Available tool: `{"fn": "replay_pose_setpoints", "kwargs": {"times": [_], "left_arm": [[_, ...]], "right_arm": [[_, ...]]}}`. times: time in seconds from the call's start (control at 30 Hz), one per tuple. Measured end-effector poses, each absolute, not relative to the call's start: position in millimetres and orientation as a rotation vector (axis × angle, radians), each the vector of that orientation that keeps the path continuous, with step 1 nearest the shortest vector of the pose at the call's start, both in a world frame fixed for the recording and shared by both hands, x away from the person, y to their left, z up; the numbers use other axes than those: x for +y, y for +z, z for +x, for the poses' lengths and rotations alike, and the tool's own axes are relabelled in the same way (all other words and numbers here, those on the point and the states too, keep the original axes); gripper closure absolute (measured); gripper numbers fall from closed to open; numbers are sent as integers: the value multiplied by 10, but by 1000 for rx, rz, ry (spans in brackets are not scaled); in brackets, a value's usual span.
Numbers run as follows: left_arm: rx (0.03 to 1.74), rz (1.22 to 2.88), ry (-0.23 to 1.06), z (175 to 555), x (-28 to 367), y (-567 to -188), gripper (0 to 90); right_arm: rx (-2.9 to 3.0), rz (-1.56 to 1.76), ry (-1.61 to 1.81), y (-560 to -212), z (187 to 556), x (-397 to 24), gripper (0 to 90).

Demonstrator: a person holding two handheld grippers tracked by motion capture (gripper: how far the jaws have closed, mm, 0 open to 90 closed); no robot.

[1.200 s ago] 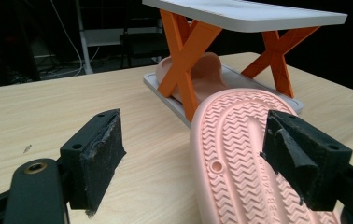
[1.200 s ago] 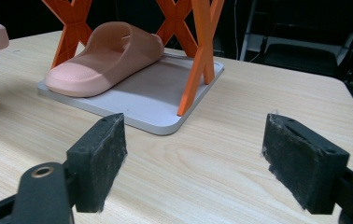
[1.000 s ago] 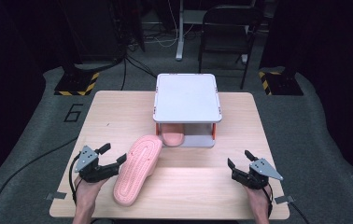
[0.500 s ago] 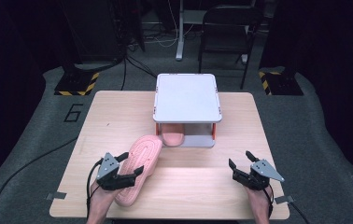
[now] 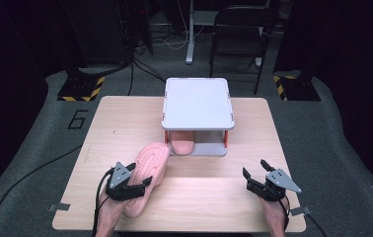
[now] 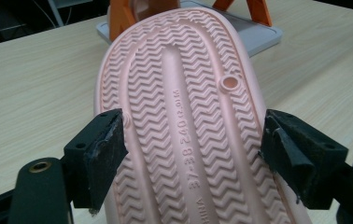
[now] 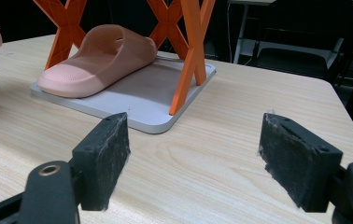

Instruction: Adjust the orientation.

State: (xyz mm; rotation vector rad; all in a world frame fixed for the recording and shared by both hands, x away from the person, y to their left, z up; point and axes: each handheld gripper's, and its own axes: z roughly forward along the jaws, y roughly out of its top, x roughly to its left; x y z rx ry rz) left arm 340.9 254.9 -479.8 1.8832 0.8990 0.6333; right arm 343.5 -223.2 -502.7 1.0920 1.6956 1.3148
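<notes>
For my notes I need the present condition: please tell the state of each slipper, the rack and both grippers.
Loose slipper: sole up on table, between left jaws.
Second slipper: upright on rack's lower shelf.
Rack: standing, top bare.
Left gripper: open astride slipper.
Right gripper: open, empty.

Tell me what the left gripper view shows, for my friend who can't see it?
A pink slipper lies sole-up on a wooden table, its zigzag tread facing the camera. The left gripper has one black finger on each side of the slipper, at its edges. Behind the slipper stands a grey base plate with orange legs.
</notes>
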Motion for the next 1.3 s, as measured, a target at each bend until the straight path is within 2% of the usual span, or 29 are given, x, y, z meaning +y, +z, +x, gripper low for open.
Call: {"fn": "replay_pose_setpoints", "kwargs": {"times": [0.6, 0.77, 1.0, 1.17, 1.3], "left_arm": [[1069, 1757, 693, 3564, 3196, -4721, 306], [1105, 1716, 690, 3577, 3321, -4730, 306], [1040, 1670, 698, 3543, 3252, -4587, 306], [960, 1749, 684, 3583, 3032, -4531, 306], [982, 1812, 700, 3642, 2964, -4612, 306]], "right_arm": [[1709, 1091, 1306, -5034, 3438, -2244, 243], [1711, 1090, 1307, -5039, 3445, -2235, 243], [1706, 1095, 1310, -5039, 3446, -2246, 243], [1709, 1087, 1306, -5034, 3443, -2238, 243], [1710, 1087, 1307, -5036, 3439, -2240, 243]]}}
